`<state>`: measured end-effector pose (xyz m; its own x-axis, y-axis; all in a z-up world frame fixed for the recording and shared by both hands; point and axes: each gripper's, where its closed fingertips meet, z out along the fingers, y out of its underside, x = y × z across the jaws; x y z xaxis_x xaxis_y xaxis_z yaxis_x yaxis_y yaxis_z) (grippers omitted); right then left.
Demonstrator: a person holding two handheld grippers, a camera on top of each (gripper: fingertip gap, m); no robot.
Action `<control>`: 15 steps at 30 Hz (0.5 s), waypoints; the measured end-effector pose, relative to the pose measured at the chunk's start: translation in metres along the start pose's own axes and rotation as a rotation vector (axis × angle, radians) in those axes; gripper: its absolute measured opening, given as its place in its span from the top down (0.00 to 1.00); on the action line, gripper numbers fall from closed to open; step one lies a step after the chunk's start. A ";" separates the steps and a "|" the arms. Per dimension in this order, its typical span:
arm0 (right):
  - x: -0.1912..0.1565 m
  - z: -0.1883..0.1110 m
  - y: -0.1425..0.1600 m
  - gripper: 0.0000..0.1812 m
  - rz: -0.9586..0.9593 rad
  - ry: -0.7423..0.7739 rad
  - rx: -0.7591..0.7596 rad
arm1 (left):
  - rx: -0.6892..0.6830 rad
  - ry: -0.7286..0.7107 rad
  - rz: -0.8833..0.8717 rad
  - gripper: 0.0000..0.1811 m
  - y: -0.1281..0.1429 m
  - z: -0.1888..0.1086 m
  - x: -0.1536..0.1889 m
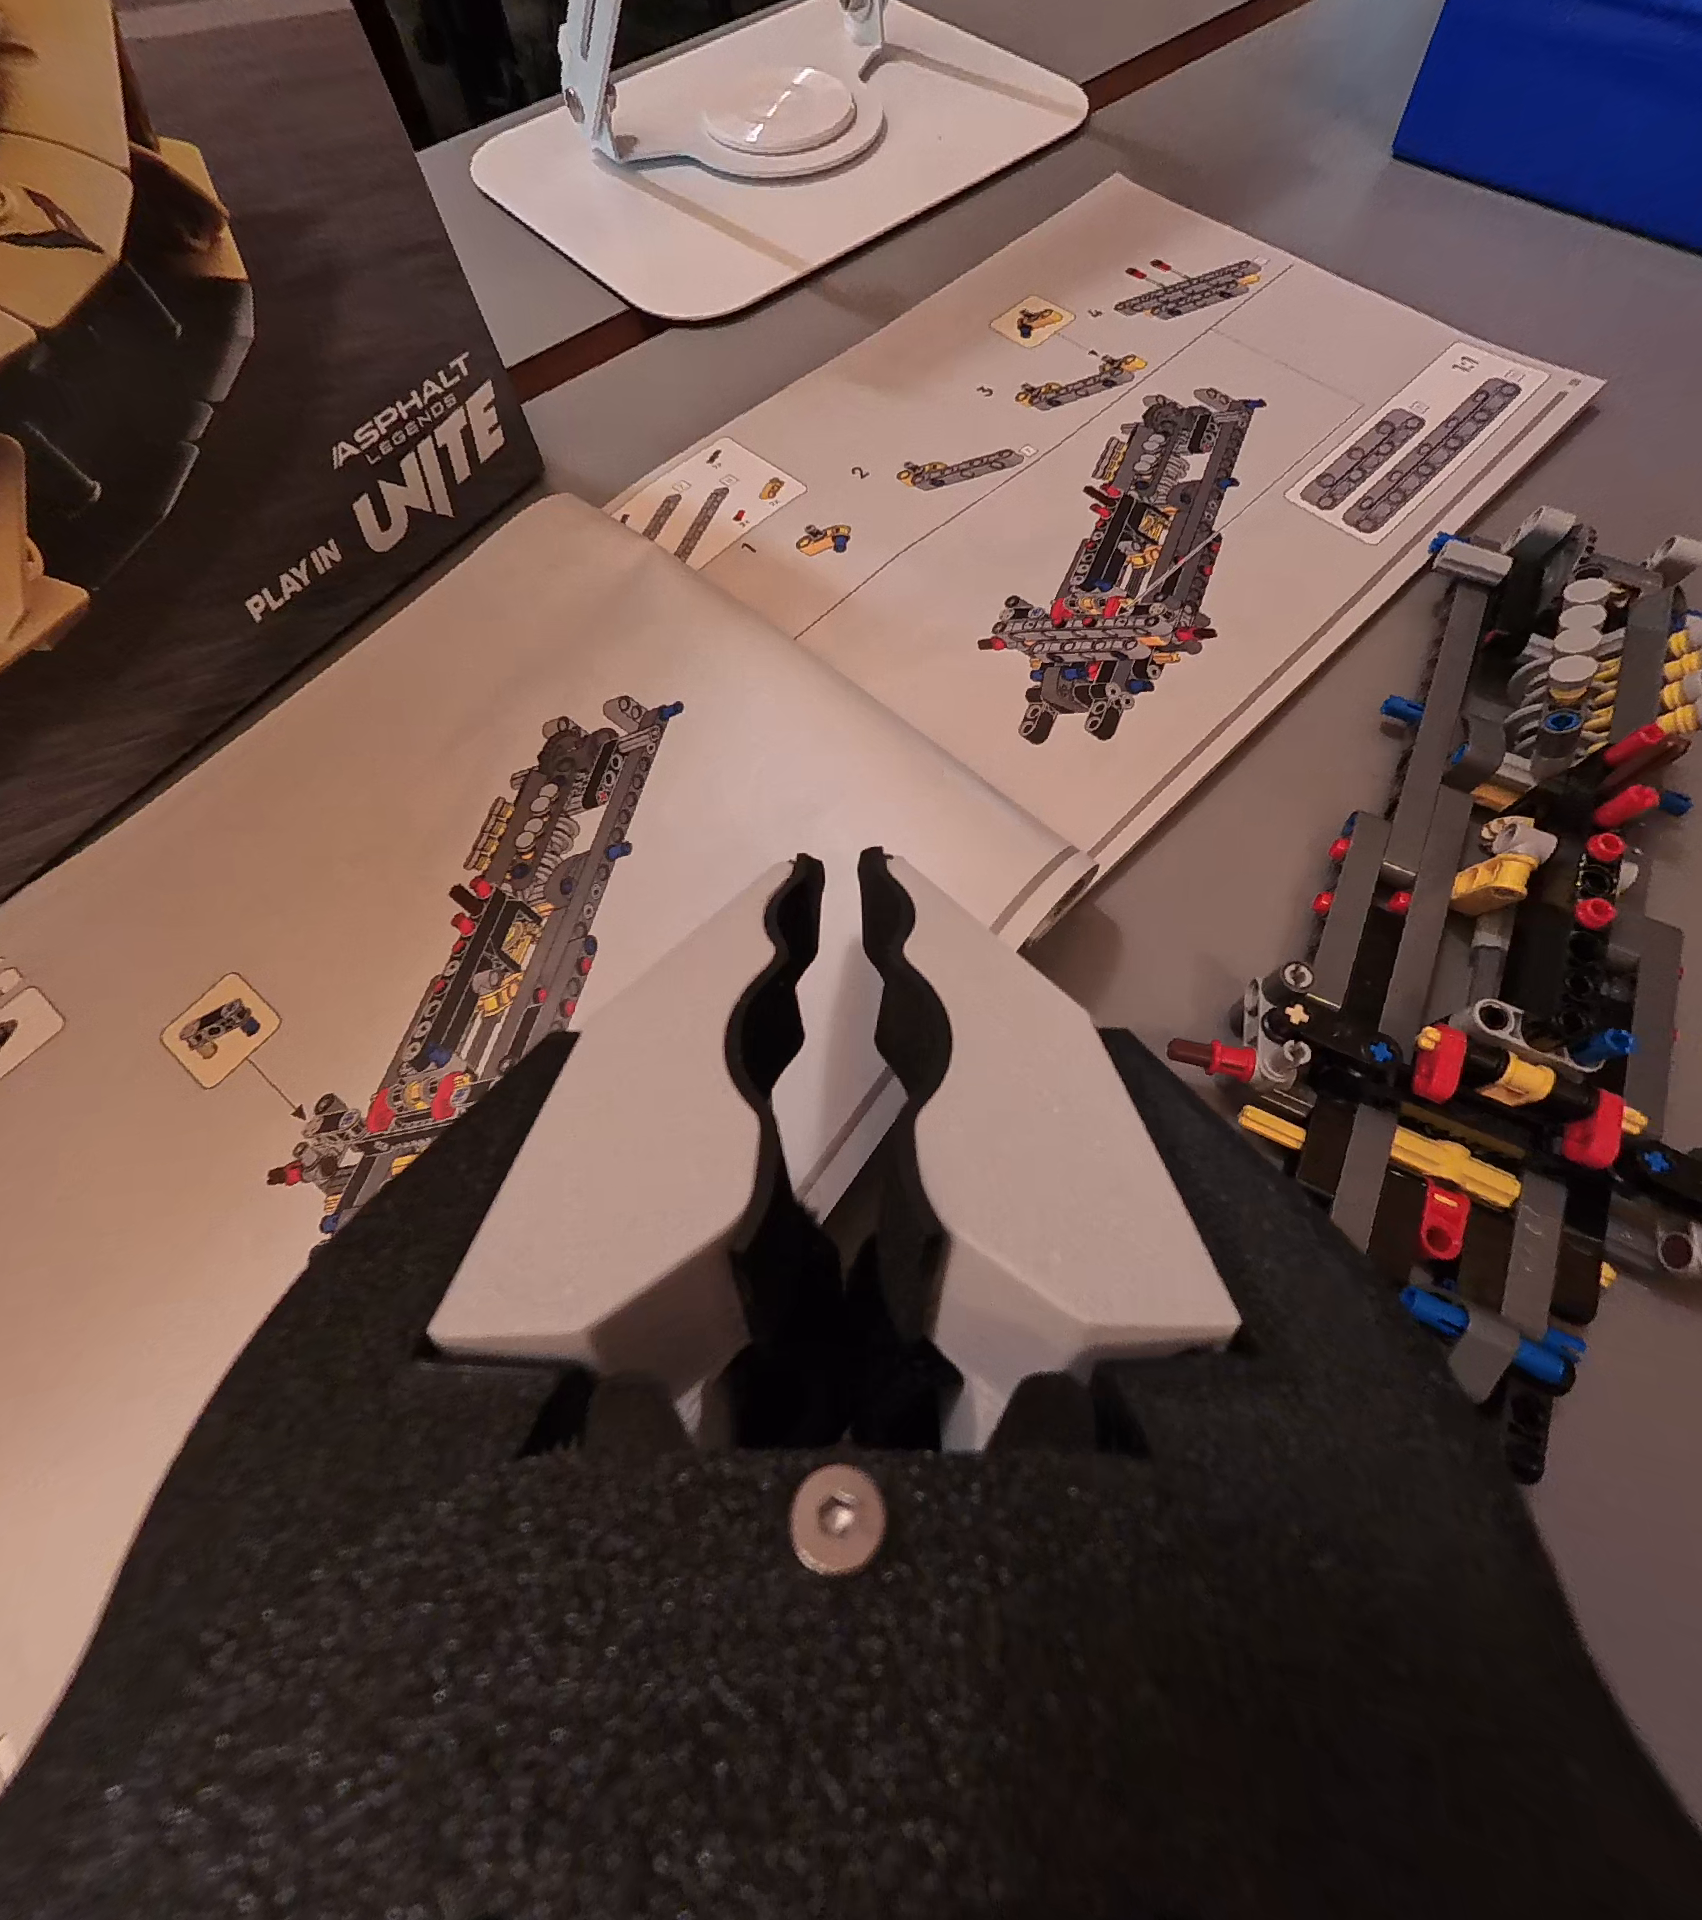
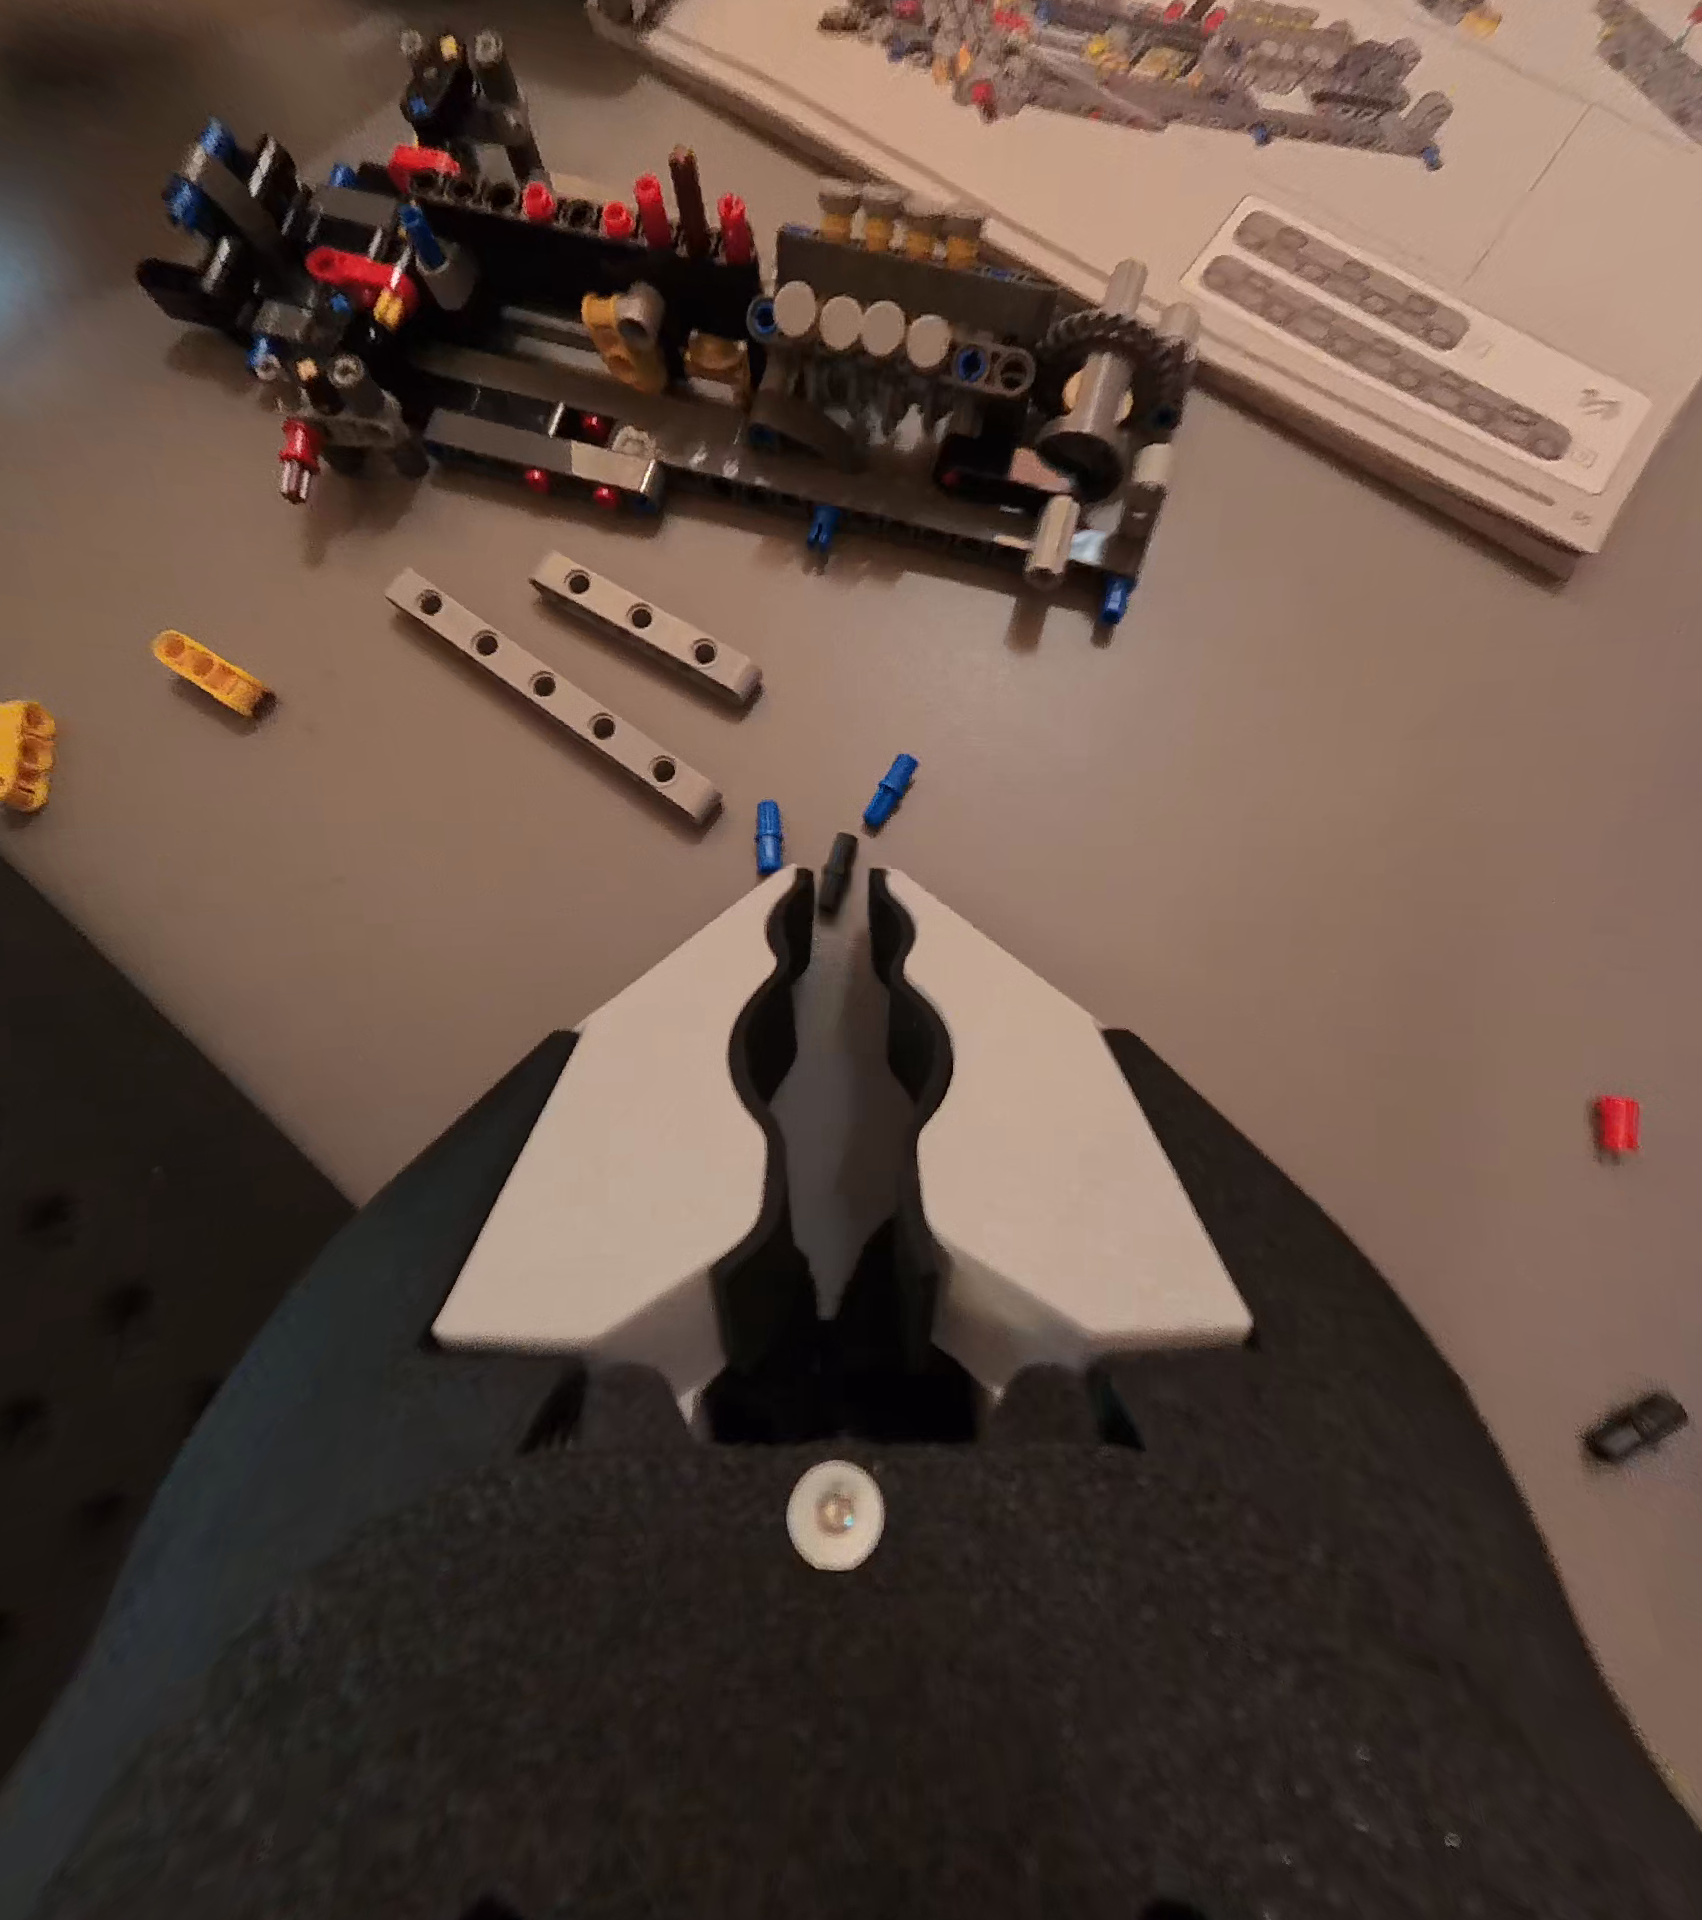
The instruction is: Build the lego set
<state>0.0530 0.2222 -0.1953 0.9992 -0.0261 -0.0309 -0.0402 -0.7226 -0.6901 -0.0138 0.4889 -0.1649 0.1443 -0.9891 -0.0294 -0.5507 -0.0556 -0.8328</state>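
Right gripper (image 2: 839,883): fingers narrow, empty, around tiny black pin (image 2: 836,864) on table (image 2: 1242,831). Pin light, hard, slippery: pinch middle. Left gripper (image 1: 839,868): fingers narrow, empty.

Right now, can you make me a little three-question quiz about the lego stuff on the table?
1. True or false: the right gripper has lifted a long grey beam.
2. Which colour are the two pins lying just ahead of the right fingers: A red, B blue, C yellow?
3. What lies open under the left gripper?

Key:
1. False; both grey beams lie flat on the table.
2. B.
3. The instruction booklet, beside the half-built lego chassis.
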 end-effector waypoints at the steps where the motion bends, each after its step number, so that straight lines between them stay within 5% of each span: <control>1: 0.007 -0.009 0.000 0.95 0.016 0.022 0.021 | -0.001 -0.001 0.002 0.97 0.000 0.000 0.000; 7: 0.096 -0.065 0.049 0.87 0.173 0.296 0.009 | -0.002 0.009 -0.007 0.96 0.001 0.001 0.001; 15: 0.105 -0.056 0.066 0.89 0.205 0.314 -0.016 | -0.012 0.003 0.011 0.96 0.003 0.003 0.003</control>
<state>0.1558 0.1327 -0.2040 0.9231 -0.3802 0.0574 -0.2423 -0.6912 -0.6808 -0.0124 0.4865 -0.1687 0.1360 -0.9900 -0.0373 -0.5617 -0.0460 -0.8260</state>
